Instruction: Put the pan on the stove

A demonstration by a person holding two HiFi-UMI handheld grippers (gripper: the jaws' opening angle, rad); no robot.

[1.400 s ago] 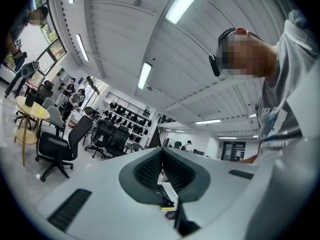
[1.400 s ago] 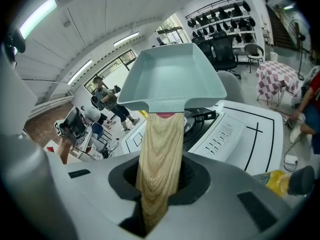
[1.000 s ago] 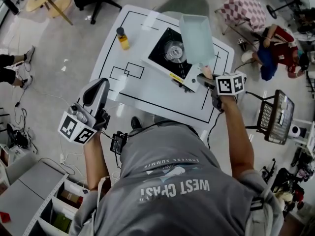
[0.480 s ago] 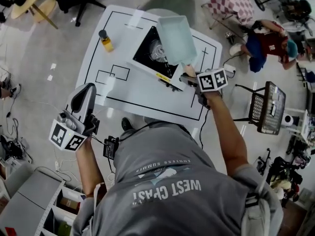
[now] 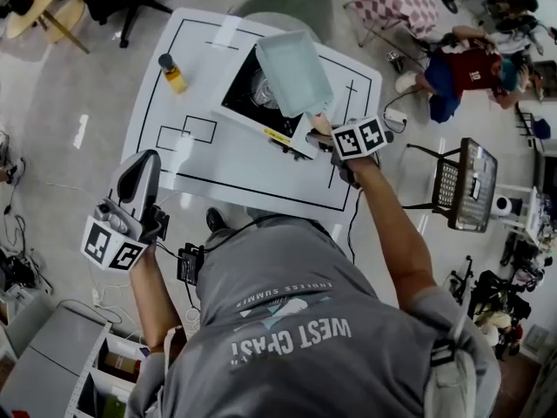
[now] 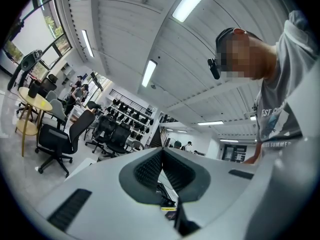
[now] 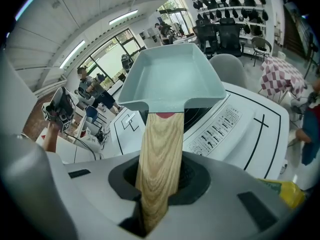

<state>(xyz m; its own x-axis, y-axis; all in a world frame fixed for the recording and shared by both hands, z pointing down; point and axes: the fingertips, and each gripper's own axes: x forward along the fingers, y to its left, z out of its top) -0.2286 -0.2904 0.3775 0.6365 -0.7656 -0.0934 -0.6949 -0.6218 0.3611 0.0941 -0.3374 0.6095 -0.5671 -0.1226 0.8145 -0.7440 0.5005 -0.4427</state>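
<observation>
Pan [image 5: 294, 72] carried slightly farther over stove [image 5: 241, 96].

Bright overhead striplights, fisheye edges, sharp

From overhead, steeply down on table [image 5: 244, 174], far off. From right gripper [image 5: 320, 131], close along pan [image 7: 172, 79] toward stove [image 7: 225, 124], both shared with head view. From left gripper [image 5: 146, 162], tilted up at ceiling [image 6: 125, 34].

Yellow bottle [image 5: 171, 73] (upright) on table [image 5: 233, 162]
</observation>
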